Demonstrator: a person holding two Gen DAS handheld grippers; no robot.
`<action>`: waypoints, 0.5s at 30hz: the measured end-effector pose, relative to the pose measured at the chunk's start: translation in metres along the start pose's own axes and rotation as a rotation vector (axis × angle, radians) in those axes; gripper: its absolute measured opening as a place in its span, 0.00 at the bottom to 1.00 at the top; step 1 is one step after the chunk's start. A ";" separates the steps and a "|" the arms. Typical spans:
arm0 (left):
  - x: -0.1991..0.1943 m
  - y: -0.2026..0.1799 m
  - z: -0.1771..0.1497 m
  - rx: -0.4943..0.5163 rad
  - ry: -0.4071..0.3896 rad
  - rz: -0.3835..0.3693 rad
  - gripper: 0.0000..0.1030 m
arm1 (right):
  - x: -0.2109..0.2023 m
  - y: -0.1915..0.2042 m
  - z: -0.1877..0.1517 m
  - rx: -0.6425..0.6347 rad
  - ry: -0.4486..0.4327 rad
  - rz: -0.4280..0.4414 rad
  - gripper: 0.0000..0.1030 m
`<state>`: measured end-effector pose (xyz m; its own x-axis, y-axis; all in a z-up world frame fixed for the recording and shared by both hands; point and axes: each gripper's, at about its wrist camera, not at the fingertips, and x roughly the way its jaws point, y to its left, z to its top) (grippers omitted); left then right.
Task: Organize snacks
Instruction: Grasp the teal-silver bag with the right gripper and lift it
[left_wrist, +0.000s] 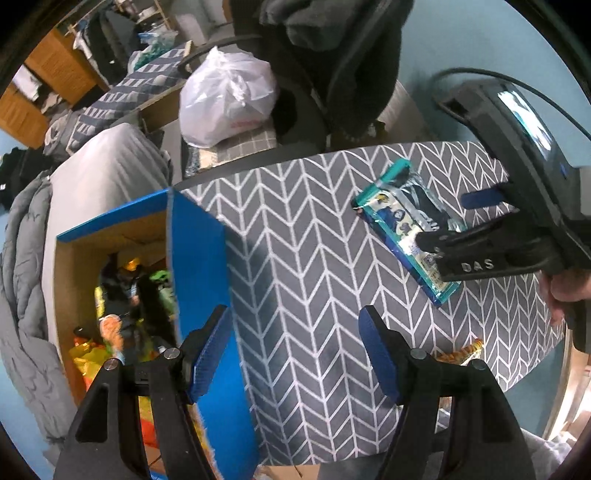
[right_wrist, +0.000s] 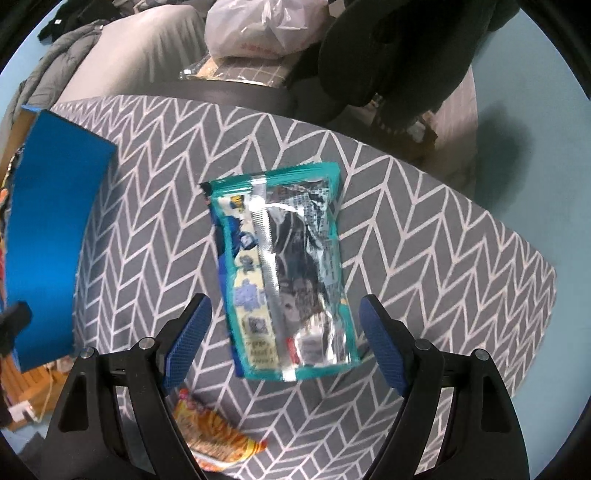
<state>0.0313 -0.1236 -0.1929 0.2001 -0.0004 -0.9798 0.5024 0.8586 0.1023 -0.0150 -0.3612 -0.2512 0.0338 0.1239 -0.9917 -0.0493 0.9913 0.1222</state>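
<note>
Right tongs (right_wrist: 284, 341): jaws wide apart and empty, pointing steeply down at the bench (right_wrist: 443, 229), nothing pressed between the pads.
Left tongs (left_wrist: 295, 354): jaws likewise apart and empty, hanging over the bench beside the blue box (left_wrist: 199, 258); one finger overlaps the box wall in the left wrist view.
Task item: teal snack packet (right_wrist: 284, 273), lying flat near the middle of the bench, foil seam side up, long axis running roughly away from the camera.
Item relative to right tongs: the packet's near end sits between the two blue pads (right_wrist: 188, 339) in the right wrist view, with clear bench showing on both sides; neither pad appears to touch it. From the left wrist view, the right tongs (left_wrist: 443, 218) are over the packet's near end (left_wrist: 395, 218); contact cannot be confirmed.
Item relative to left tongs: well apart, toward the far right part of the bench.
Second item: orange snack packet (right_wrist: 218, 428) at the near edge of the bench, partly hidden under a finger of the right tongs.
Destination (judged): blue box at the left edge of the bench, open at the top, with other packets inside.
Step in hand (judged): descent to grasp the teal packet.
Procedure: keep the packet centred between the pads; lower until the tips meet the cloth; close across the short width, not the length.
Caution: foil is slippery and thin; a shallow pinch may slip or catch the cloth.
</note>
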 end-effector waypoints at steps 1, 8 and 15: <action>0.004 -0.002 0.000 0.004 0.004 -0.001 0.70 | 0.003 0.000 0.002 0.000 0.001 0.004 0.79; 0.026 -0.010 0.000 0.013 0.025 -0.024 0.70 | 0.029 0.006 0.014 -0.025 0.014 -0.014 0.79; 0.037 -0.012 -0.004 0.007 0.055 -0.023 0.70 | 0.054 0.017 0.019 -0.053 0.042 -0.084 0.79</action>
<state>0.0295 -0.1316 -0.2311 0.1420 0.0082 -0.9898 0.5119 0.8553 0.0805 0.0045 -0.3367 -0.3016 -0.0018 0.0369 -0.9993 -0.1009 0.9942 0.0369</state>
